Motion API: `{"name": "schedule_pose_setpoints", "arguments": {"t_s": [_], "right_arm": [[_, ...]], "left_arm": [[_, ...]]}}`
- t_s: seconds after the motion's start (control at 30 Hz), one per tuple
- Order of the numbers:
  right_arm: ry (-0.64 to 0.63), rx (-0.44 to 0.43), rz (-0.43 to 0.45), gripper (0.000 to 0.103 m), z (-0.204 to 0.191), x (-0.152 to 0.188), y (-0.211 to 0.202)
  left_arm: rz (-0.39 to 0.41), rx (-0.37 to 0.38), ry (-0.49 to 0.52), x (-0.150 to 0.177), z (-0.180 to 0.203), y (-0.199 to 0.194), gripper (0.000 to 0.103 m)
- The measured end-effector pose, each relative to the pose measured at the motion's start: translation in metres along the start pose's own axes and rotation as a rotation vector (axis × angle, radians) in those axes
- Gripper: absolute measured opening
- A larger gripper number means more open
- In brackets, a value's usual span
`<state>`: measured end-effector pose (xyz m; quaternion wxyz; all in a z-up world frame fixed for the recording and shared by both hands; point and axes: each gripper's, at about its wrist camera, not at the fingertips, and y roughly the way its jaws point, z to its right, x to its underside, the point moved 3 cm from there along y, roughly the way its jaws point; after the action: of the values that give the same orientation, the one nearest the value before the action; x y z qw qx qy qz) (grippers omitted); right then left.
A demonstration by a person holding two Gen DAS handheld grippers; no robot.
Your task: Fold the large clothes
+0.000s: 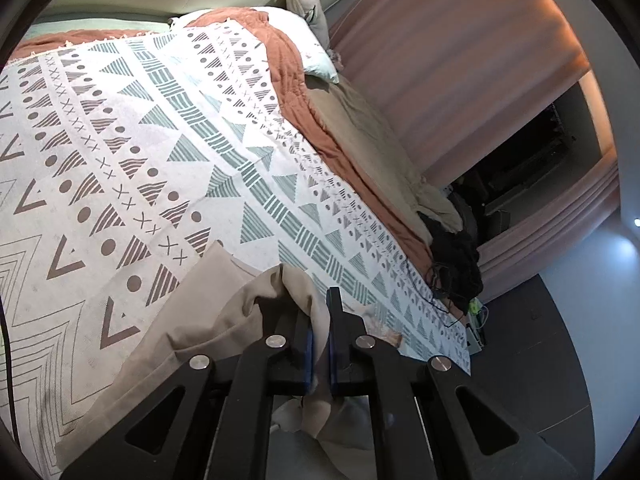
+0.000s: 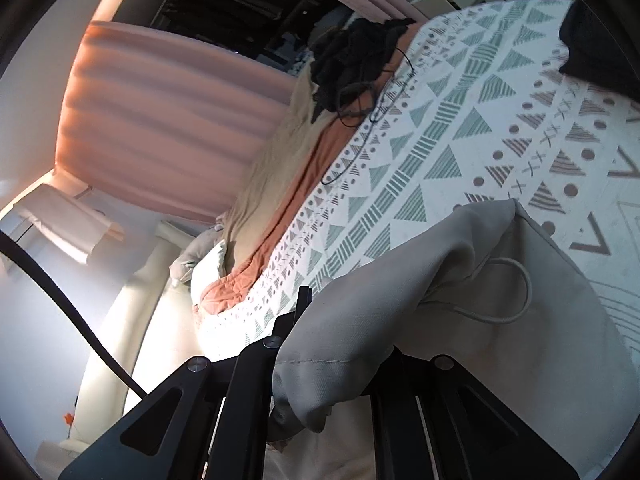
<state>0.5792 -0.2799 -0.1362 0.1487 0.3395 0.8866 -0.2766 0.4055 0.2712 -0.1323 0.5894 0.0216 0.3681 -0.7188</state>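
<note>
Both grippers are clamped nearly shut on the beige garment [image 1: 208,320]: the left gripper [image 1: 320,320] pinches a fold between its blue pads, and the right gripper [image 2: 320,320] is draped over by the fabric. The garment lies at the near edge of the bed [image 1: 120,140], part hanging off. Risks, as I judge them: thin cloth slipping from a pinch, the drawstring [image 2: 516,292] snagging, or the patterned cover dragging along.

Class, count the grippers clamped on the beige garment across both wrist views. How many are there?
2. The left gripper pinches a fold of the beige garment above the patterned bedspread; the right gripper, mostly draped by the cloth, grips its own edge.
</note>
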Motion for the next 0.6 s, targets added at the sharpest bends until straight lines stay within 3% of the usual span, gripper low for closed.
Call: {"name": "schedule_pose_setpoints", "arguments": {"t_s": [0.2, 0.23, 0.3, 0.33, 0.37, 0.4, 0.43, 0.6], "right_arm": [[0.050, 0.103, -0.035, 0.009, 0.013, 0.003, 0.040], [0.046, 0.103, -0.034, 0.016, 0.012, 0.003, 0.043], [0.033, 0.083, -0.020, 0.049, 0.008, 0.002, 0.042], [0.019, 0.080, -0.006, 0.093, 0.007, 0.001, 0.040], [0.004, 0.078, 0.015, 0.103, 0.005, 0.001, 0.038], [-0.004, 0.070, 0.026, 0.103, 0.003, 0.000, 0.036], [-0.009, 0.058, 0.025, 0.103, -0.001, 0.001, 0.035], [-0.024, 0.051, -0.024, 0.103, -0.005, 0.012, 0.043]], "left_arm": [[-0.090, -0.044, -0.084, 0.004, -0.026, 0.049, 0.007], [-0.101, -0.045, -0.096, 0.005, -0.029, 0.055, 0.007], [-0.118, -0.040, -0.119, 0.007, -0.033, 0.063, 0.022], [-0.121, -0.031, -0.130, 0.009, -0.034, 0.065, 0.030], [-0.121, -0.016, -0.135, 0.010, -0.033, 0.066, 0.056], [-0.118, -0.001, -0.139, 0.011, -0.032, 0.066, 0.088], [-0.110, 0.012, -0.140, 0.012, -0.030, 0.065, 0.099], [-0.126, 0.033, -0.129, 0.017, -0.019, 0.054, 0.103]]}}
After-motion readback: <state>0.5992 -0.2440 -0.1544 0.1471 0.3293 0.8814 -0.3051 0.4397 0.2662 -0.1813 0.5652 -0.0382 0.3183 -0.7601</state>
